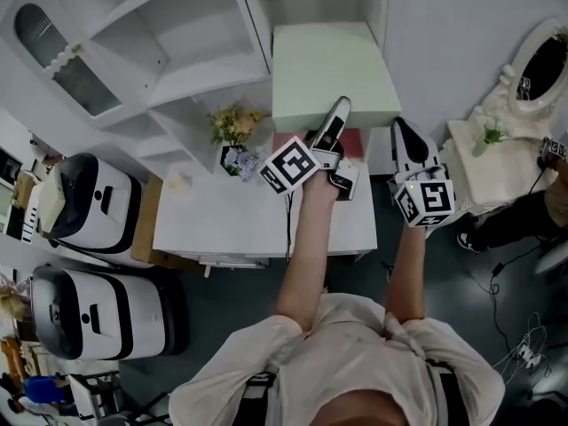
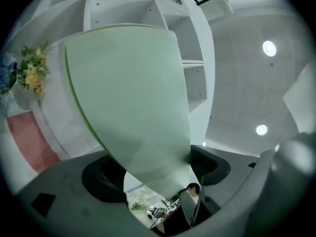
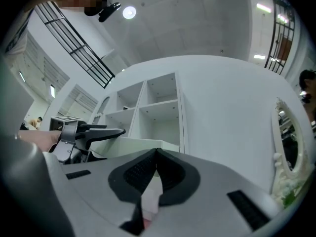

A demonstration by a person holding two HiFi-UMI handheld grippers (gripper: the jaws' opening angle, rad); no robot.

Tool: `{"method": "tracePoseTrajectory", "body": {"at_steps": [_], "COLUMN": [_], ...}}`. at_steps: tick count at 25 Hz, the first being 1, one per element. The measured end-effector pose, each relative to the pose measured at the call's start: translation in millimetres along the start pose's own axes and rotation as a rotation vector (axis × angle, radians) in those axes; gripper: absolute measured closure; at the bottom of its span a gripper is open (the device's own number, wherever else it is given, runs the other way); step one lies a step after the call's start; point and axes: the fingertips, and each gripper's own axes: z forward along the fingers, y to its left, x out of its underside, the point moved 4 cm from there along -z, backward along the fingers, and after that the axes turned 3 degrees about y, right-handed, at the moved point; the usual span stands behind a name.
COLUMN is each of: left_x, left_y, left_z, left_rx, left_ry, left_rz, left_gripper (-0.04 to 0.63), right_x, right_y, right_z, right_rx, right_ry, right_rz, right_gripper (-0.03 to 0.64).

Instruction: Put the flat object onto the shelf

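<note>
Between spread left gripper (image 1: 337, 114) jaws, green board (image 1: 333, 74) lies level, aimed at the shelf (image 1: 200, 65) — right gripper (image 1: 401, 131) pressed together.

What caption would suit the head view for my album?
Pale green board at the white shelf, left claw open around its near edge.

Count: 2 grippers: left gripper (image 1: 337, 114), right gripper (image 1: 399, 131). 1 green flat board (image 1: 328, 69) ahead of both. Left of them: 1 flower bunch (image 1: 234, 127), 2 white appliances (image 1: 89, 207) (image 1: 98, 313). To the right: 1 mirror (image 1: 543, 60).

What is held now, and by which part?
Nothing. A corner of the green board stands between the left gripper's open fingers, unpressed; the right gripper is shut, empty.
</note>
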Motion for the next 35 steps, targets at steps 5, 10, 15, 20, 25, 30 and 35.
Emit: {"method": "tracePoseTrajectory", "body": {"at_steps": [5,10,15,20,25,30,35], "left_x": [-11,-14,-22,-28,-41,-51,-58], "left_y": [9,21,33,42,53,60,66], "left_z": [3,15,24,35,39,46,52], "left_rx": [-0.011,-0.061,-0.081,-0.094,-0.119,-0.141,-0.156], "left_ry": [0.091,0.143,0.145,0.141,0.148,0.149,0.154], "left_rz": [0.181,0.267,0.279,0.289,0.309,0.325,0.326], "left_gripper": [0.230,0.230,0.230,0.232,0.232,0.232,0.232], "right_x": [-3,3,9,12,15,17,17], "right_y": [2,-6,-10,-17,-20,-24,-27], "right_z": [21,39,55,69,83,97,107], "right_rx": [-0.010,0.018,0.036,0.049,0.068,0.081,0.096], "right_ry": [-0.008,0.000,0.000,-0.003,-0.003,0.013,0.019], "right_rz": [-0.017,-0.008,-0.005,0.010,0.029,0.037,0.044], "right_gripper": [0.549,0.549,0.548,0.549,0.549,0.548,0.548]}}
